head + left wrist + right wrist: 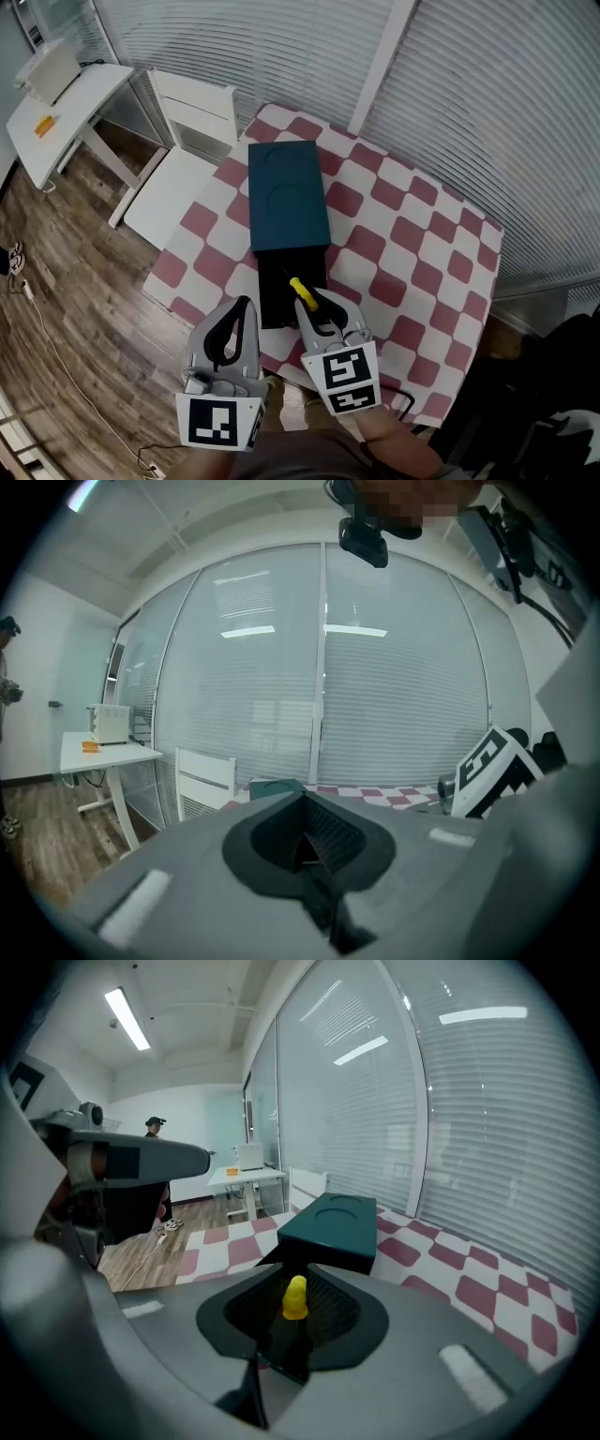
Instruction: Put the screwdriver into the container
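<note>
A dark teal container lies on the checkered table, and its black drawer is pulled out toward me. My right gripper is shut on the screwdriver, whose yellow handle end points over the open drawer. In the right gripper view the yellow handle sits between the jaws of the right gripper, with the container just ahead. My left gripper hovers by the table's near left edge, shut and empty. Its view shows the left gripper with jaws together, and the container beyond.
A white chair stands against the table's far left side. A white desk with a small appliance is farther left on the wood floor. Window blinds run behind the table. A cable trails across the floor.
</note>
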The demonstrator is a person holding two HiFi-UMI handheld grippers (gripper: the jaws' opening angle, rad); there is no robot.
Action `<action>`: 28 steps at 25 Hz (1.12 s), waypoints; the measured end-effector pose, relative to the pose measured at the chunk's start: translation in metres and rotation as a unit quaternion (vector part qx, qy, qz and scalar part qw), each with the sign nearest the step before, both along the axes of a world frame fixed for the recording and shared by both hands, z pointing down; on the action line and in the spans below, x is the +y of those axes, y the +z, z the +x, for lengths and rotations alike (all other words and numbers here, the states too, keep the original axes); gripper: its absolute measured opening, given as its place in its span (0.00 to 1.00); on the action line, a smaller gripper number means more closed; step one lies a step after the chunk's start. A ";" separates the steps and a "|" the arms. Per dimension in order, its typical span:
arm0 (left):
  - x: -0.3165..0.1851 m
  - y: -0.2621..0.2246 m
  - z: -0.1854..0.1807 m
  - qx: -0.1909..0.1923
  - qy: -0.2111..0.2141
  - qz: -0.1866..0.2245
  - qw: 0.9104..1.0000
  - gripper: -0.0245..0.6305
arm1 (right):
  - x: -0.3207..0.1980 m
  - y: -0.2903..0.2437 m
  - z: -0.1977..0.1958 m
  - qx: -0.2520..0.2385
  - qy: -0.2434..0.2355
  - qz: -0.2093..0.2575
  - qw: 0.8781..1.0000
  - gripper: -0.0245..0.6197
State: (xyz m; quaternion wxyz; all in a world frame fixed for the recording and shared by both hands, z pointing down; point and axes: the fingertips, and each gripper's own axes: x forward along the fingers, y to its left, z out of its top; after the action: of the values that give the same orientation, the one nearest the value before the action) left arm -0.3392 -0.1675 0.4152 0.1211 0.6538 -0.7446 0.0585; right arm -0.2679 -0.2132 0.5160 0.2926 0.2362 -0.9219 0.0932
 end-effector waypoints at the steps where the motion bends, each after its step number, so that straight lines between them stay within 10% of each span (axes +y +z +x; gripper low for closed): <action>1: -0.002 0.003 0.000 0.002 0.002 -0.002 1.000 0.04 | 0.000 0.005 0.001 0.007 0.000 -0.004 1.000 0.19; 28: -0.012 -0.022 0.028 -0.008 0.022 0.029 0.999 0.04 | 0.002 -0.027 0.023 -0.023 0.018 0.006 1.000 0.17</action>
State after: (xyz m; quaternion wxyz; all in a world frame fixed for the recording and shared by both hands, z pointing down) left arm -0.3116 -0.1794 0.3931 0.0952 0.6724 -0.7327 0.0447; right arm -0.2445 -0.2114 0.4891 0.2683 0.2527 -0.9244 0.0985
